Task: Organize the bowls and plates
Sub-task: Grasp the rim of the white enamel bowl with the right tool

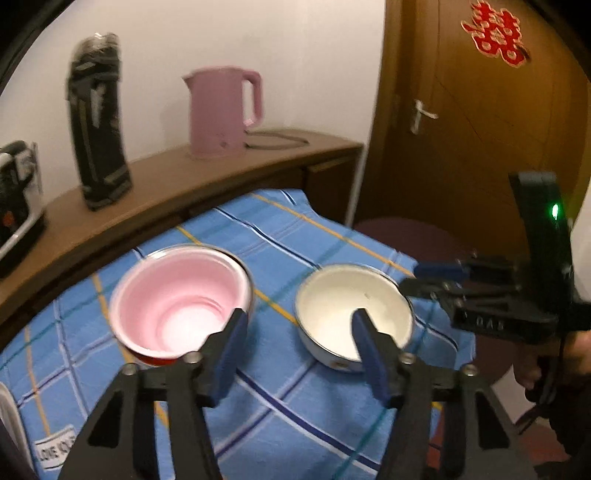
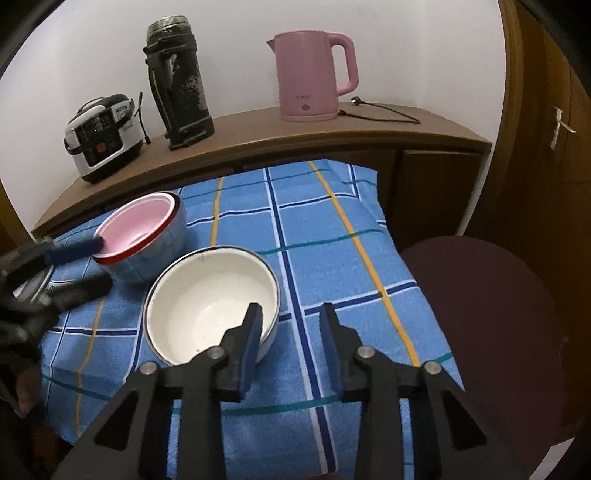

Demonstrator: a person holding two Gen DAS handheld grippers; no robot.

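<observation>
Both grippers open, holding nothing: left gripper point(image 1: 299, 321) hovers between the two bowl spots, right gripper point(image 2: 290, 314) straddles white bowl point(image 2: 207, 295) rim. Farther toward table point(image 2: 332, 258) left edge: one stack, pink bowl point(image 2: 136, 225) nested in blue.

Beyond the claw, a blue checked cloth point(image 2: 332, 236) covers the bench. Farther off, a wooden sideboard point(image 2: 258, 136) carries a rice cooker point(image 2: 103, 136), a dark flask point(image 2: 181, 81) and a pink kettle point(image 2: 314, 74). Right of the claw stands a maroon chair point(image 2: 487, 314); a brown door point(image 1: 480, 122) bears a red paper ornament point(image 1: 495, 33).
</observation>
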